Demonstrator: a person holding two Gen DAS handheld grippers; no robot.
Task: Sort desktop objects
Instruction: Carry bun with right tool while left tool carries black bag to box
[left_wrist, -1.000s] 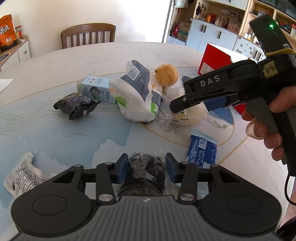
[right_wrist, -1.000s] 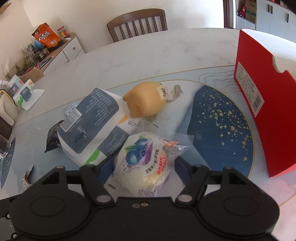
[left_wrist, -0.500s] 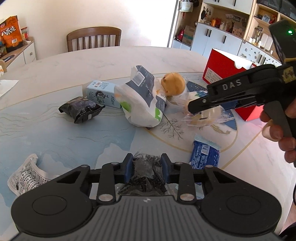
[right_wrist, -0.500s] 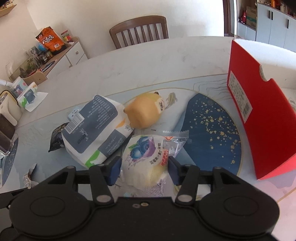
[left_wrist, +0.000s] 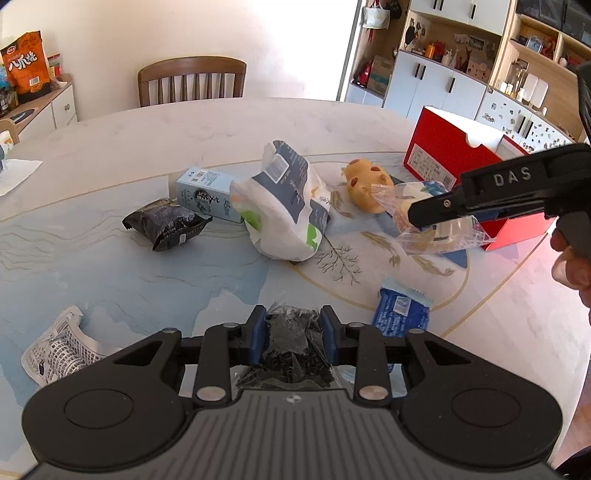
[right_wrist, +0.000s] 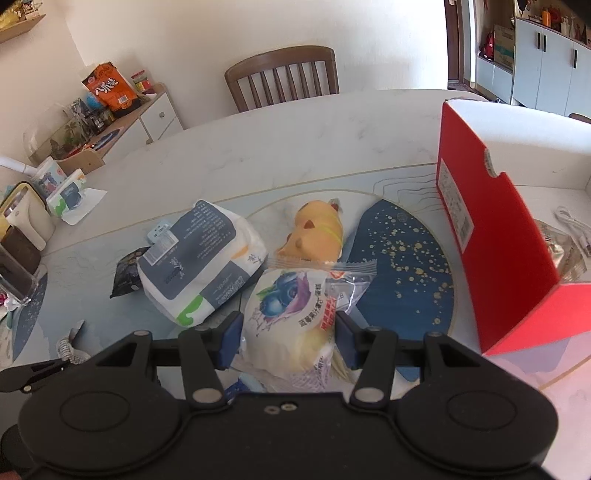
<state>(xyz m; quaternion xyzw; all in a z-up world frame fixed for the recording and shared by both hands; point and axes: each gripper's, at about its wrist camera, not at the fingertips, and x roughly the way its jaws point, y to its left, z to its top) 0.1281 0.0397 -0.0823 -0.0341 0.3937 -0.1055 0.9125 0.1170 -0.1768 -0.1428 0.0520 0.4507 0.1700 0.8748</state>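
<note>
Between the right tool's (right_wrist: 288, 341) fingers sits a blueberry bun packet (right_wrist: 291, 321), clamped and lifted off the surface (left_wrist: 110, 258); soft and light, best pinched gently across its middle. Left tool (left_wrist: 291, 338) is clamped on a crinkly dark packet (left_wrist: 291, 347).

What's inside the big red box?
The right wrist view looks into the red box from its open side. A clear wrapped packet and a white cable lie inside. The red wall covers the rest, so anything else there stays hidden.
</note>
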